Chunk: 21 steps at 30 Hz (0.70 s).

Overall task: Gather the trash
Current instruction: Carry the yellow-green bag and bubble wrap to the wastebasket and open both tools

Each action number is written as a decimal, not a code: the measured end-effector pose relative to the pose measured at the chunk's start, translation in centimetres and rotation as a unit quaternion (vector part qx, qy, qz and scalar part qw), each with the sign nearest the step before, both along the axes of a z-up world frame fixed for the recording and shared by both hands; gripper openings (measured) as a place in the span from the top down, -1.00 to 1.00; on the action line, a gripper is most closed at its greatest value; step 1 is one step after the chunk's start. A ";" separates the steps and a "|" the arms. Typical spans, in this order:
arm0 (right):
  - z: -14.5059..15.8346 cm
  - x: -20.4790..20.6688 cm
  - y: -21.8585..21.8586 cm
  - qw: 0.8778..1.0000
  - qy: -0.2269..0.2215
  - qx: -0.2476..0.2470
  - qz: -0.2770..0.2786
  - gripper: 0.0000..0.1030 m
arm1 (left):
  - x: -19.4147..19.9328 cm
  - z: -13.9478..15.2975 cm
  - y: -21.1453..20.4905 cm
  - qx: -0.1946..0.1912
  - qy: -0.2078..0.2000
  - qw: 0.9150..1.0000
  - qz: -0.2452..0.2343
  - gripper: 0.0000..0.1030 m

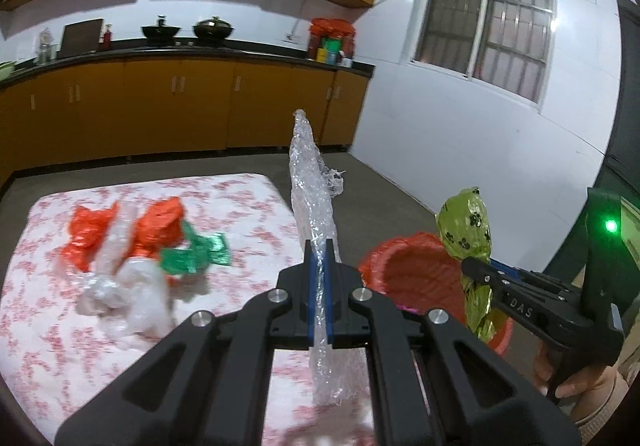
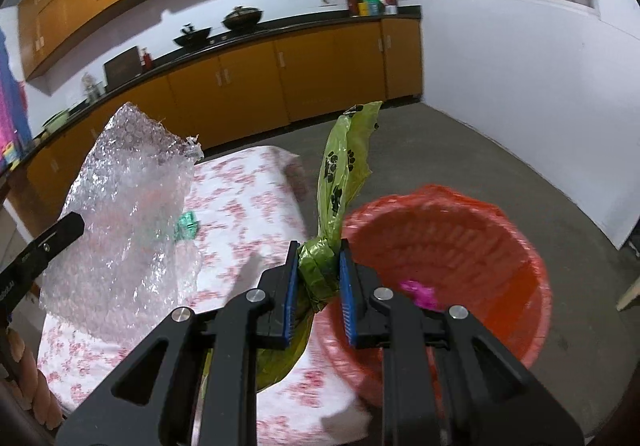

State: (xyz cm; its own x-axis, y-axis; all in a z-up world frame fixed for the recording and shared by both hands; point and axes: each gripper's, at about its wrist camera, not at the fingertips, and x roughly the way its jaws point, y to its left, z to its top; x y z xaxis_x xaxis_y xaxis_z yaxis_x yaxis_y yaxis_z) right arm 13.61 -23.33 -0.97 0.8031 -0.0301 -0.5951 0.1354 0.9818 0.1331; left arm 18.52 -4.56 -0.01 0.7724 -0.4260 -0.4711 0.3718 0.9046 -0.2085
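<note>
- Over a flower-print table point(image 1: 240, 206) in an orange-cabinet kitchen, a person's two handheld grippers carry trash toward a red bin point(image 2: 480, 246) that stands just off the table's edge.
- Left gripper point(image 1: 319, 258): jaws pinched almost fully together on a sheet of bubble wrap point(image 1: 314, 186), seen edge-on from its own camera, its long axis running up and away from the fingers.
- Right gripper point(image 2: 319, 270): jaws partly closed on the twisted neck of a green paw-print bag point(image 2: 344, 166), which stands upright above the pads while its other end hangs below.
- The relation that matters: the bin's open mouth lies just ahead and to the right of the right gripper, touching distance by the look of it, so that hand is the nearer of the two; the left sits further over the table.
- More trash waits on the cloth: orange plastic scraps point(image 1: 160, 222), a green wrapper point(image 1: 196, 254) and clear film point(image 1: 132, 294).
- A pink scrap point(image 2: 420, 292) already lies in the bin.
</note>
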 end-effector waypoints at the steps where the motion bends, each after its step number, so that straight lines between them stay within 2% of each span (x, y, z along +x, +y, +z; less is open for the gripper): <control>1: 0.0 -0.2 -0.9 1.000 -0.001 0.000 -0.009 0.63 | 0.1 -0.1 -0.8 -0.001 0.002 1.000 -0.007 0.90; 10: -0.2 -1.2 -5.6 0.998 0.000 0.003 -0.058 0.63 | 0.7 -1.1 -5.6 -0.009 0.014 0.998 -0.056 0.90; 21: -1.6 -1.4 -9.0 0.996 0.009 0.019 -0.085 0.63 | 2.4 -2.8 -11.1 -0.005 0.033 0.995 -0.098 0.90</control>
State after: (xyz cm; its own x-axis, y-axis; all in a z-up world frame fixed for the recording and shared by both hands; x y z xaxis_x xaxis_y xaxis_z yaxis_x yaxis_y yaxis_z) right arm 12.26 -32.34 -2.55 0.7777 -0.1412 -0.6125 0.3016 0.9388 0.1666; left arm 20.97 -15.63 -2.79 0.6409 -0.5705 -0.5135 0.5266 0.8136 -0.2466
